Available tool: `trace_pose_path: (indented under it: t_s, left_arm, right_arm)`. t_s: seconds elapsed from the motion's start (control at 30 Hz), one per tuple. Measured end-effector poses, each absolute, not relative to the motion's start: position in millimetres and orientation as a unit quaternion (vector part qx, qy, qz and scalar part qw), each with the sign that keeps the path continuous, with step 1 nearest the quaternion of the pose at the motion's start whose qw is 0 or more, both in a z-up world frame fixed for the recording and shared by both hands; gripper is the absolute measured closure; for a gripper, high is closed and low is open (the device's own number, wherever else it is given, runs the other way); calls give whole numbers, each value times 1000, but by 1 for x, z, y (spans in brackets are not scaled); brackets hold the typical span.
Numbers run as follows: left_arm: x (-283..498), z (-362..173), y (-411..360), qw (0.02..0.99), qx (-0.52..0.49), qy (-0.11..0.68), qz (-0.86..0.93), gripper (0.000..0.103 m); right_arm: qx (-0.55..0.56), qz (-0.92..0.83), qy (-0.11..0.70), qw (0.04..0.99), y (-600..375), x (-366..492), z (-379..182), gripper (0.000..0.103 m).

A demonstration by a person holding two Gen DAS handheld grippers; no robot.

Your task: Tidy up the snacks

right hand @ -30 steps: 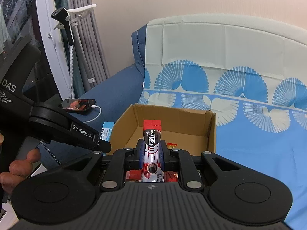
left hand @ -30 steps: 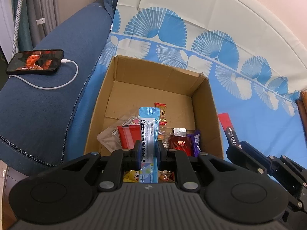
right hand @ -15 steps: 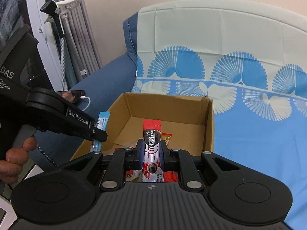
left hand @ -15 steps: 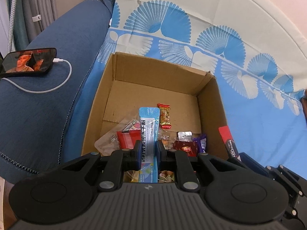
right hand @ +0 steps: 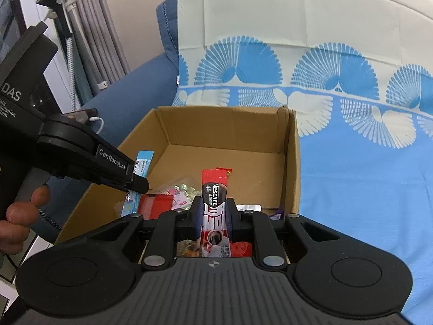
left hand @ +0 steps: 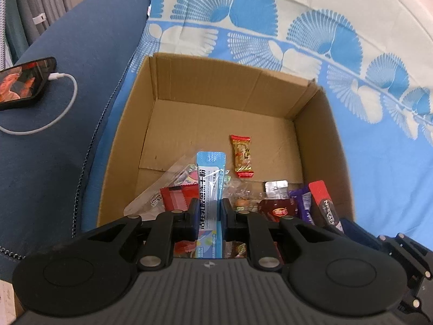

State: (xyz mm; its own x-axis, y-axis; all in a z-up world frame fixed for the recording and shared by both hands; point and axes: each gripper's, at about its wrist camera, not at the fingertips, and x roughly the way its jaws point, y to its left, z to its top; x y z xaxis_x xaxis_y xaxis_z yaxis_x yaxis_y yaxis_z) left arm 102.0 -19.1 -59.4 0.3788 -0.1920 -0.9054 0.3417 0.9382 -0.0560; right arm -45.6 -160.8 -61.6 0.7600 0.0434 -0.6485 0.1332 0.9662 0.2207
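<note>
An open cardboard box [left hand: 216, 92] sits on a blue fan-patterned sofa cover. In its near end lie several snacks: a red-gold candy [left hand: 242, 157], a red packet [left hand: 177, 197], a purple wrapper [left hand: 303, 203] and a clear bag. My left gripper [left hand: 208, 205] is shut on a light-blue stick sachet [left hand: 210, 173], held just above the snacks. My right gripper [right hand: 213, 205] holds a red Nescafé stick [right hand: 213, 187] over the box's near right corner. Its jaws are opening, with the stick still between the pads. The stick [left hand: 323, 203] also shows at the right of the left wrist view.
A phone [left hand: 21, 84] with a white charging cable lies on the dark-blue sofa arm left of the box. A person's hand [right hand: 21, 216] grips the left gripper's handle. Grey curtains [right hand: 89, 40] hang behind the sofa arm.
Both grippers have sunk toward the box with their sticks, so the box looms larger. The blue sachet and the Nescafé stick now hang low over the snacks.
</note>
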Motion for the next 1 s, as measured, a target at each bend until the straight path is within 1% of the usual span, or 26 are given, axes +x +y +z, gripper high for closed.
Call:
trace_pose_path:
  t_s: [0.03,0.07,0.1,0.13,0.17,0.2,0.23,0.3,0.33,0.47,0.53,0.67,0.83,1.0]
  left_arm:
    - [103,-62,-20,826,73,535,-160,84]
    - [105,-65,-20,825,76,538,-157,83]
    - [106,-68,-21,823,79,541,-156,71]
    - [107,-70,-22,820,82,545,-156,45]
    - [108,-71,-21,818,84,548,-154,30]
    - [108,-71,-20,820,84,546,-148,6]
    - [107,-69,-18,826,83,540,-140,0]
    - [103,-65,-15,835,87,527,-133,0]
    - [102,-64,-15,833,91,530,-133,0]
    - [90,-58,-5,830,90,536,-127,0]
    - [79,-51,-2,834,93,529,-126,0]
    - [49,-38,11,840,105,517,-125,0]
    - [10,-28,29,854,103,497,-111,0]
    - [-21,-19,45,861,107,485,-111,0]
  right_arm:
    - [131,-24,348,928,-163,-44,-64,81]
    - [135,-24,352,926,-164,-40,-66,81]
    - [140,-25,356,924,-166,-38,-69,79]
    - [146,-26,361,921,-168,-35,-71,66]
    - [152,-30,365,918,-169,-33,-72,55]
    - [158,-36,367,916,-171,-32,-72,39]
    - [163,-42,365,916,-172,-32,-71,35]
    - [160,-41,362,918,-172,-37,-69,34]
    - [156,-42,363,918,-171,-40,-68,31]
    - [156,-42,365,917,-167,-54,-60,28]
    - [153,-44,364,918,-162,-65,-53,23]
    - [136,-46,356,923,-146,-89,-40,16]
    - [116,-57,344,930,-128,-117,-28,0]
    - [114,-66,338,932,-120,-138,-21,0]
